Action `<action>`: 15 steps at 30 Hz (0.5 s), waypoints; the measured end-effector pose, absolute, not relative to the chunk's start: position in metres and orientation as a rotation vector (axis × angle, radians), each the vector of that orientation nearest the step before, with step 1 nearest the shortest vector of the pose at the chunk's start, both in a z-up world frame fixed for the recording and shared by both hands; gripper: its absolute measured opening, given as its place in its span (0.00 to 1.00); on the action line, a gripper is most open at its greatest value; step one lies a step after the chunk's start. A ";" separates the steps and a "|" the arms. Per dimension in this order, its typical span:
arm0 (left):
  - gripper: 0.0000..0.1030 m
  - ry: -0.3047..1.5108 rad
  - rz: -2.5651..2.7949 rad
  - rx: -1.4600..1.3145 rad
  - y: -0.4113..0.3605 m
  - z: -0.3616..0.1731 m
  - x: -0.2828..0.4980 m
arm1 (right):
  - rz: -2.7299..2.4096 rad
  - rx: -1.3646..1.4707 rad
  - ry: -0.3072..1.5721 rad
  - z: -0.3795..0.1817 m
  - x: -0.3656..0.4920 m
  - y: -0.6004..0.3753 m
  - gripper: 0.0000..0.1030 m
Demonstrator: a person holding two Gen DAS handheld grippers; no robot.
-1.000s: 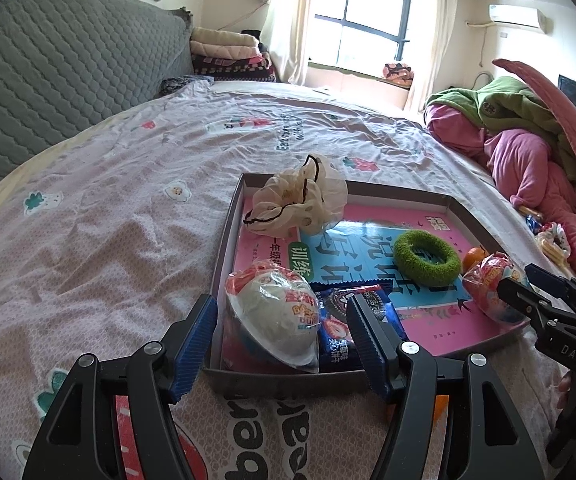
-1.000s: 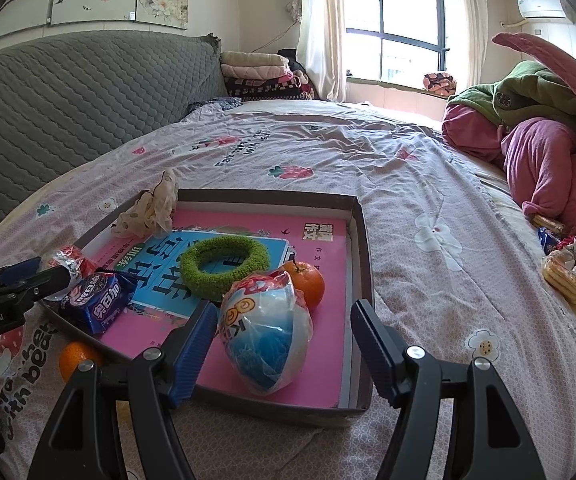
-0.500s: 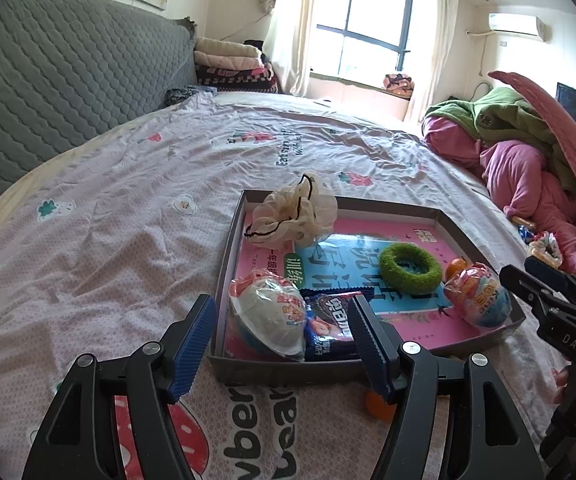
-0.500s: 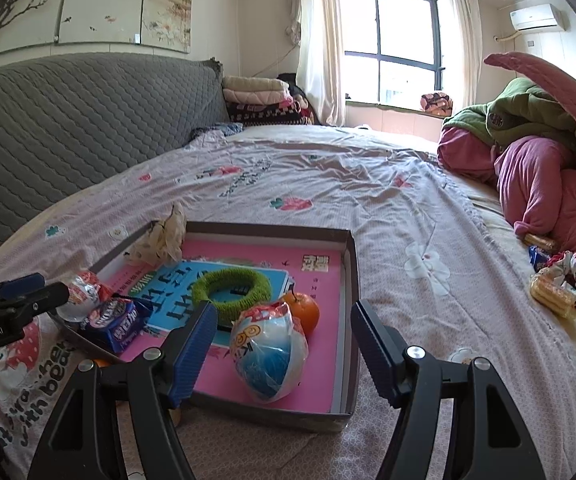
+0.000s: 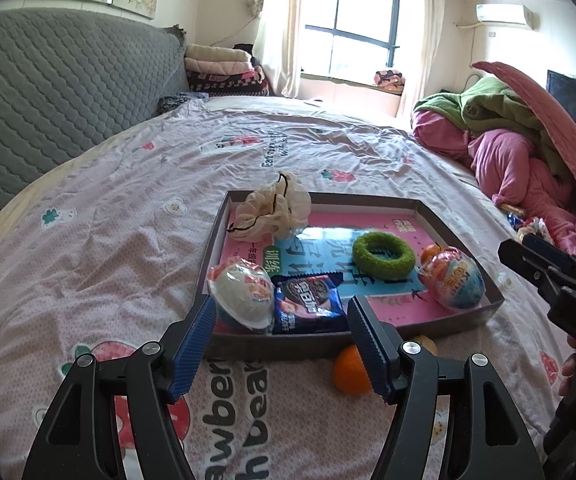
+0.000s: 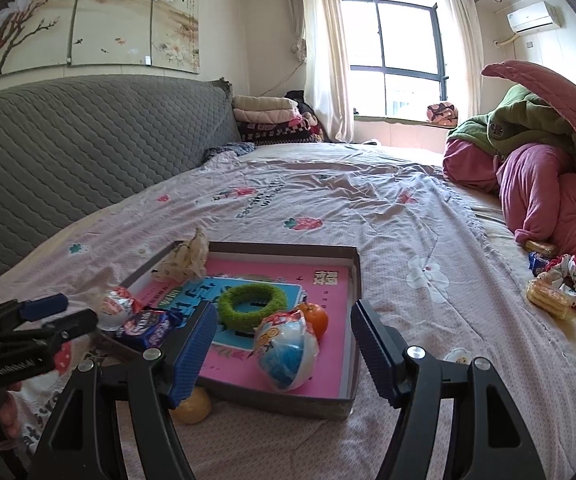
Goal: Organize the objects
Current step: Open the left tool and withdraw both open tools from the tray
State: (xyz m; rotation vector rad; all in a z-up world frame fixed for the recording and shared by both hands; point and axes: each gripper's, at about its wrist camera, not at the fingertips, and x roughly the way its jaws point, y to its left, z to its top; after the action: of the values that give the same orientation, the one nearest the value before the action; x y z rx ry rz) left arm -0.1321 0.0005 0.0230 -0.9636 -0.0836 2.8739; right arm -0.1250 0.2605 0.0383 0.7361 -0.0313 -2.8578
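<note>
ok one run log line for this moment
left gripper: open, empty | right gripper: open, empty | tray: filled | orange: outside tray

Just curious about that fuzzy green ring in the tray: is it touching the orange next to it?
Apart. The right wrist view shows a strip of pink book cover between the green ring and the orange.

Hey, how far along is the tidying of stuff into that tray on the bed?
Mostly done: the tray already holds the green ring, both toy eggs, cookie pack and pouch. Nothing in hand: left gripper and right gripper are open. Left: the orange outside the tray.
</note>
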 end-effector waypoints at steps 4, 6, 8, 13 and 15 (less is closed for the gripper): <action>0.68 -0.059 2.870 -0.970 0.007 0.024 -0.125 | -2.832 0.725 -0.011 0.040 -0.116 0.255 0.67; 0.68 -0.048 2.867 -0.976 0.009 0.024 -0.123 | -2.822 0.729 0.003 0.039 -0.112 0.252 0.67; 0.68 -0.040 2.861 -0.989 0.012 0.023 -0.121 | -2.808 0.734 0.009 0.038 -0.109 0.248 0.67; 0.68 0.000 2.846 -1.007 0.019 0.021 -0.116 | -2.777 0.752 0.028 0.035 -0.102 0.241 0.67; 0.68 0.012 2.838 -1.019 0.022 0.018 -0.114 | -2.766 0.764 0.029 0.034 -0.101 0.240 0.67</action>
State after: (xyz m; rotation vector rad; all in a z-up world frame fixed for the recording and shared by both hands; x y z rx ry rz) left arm -0.1142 0.0218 0.0175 -1.0194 0.0121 2.8379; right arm -0.1009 0.2396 0.0337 0.7635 0.0290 -2.7659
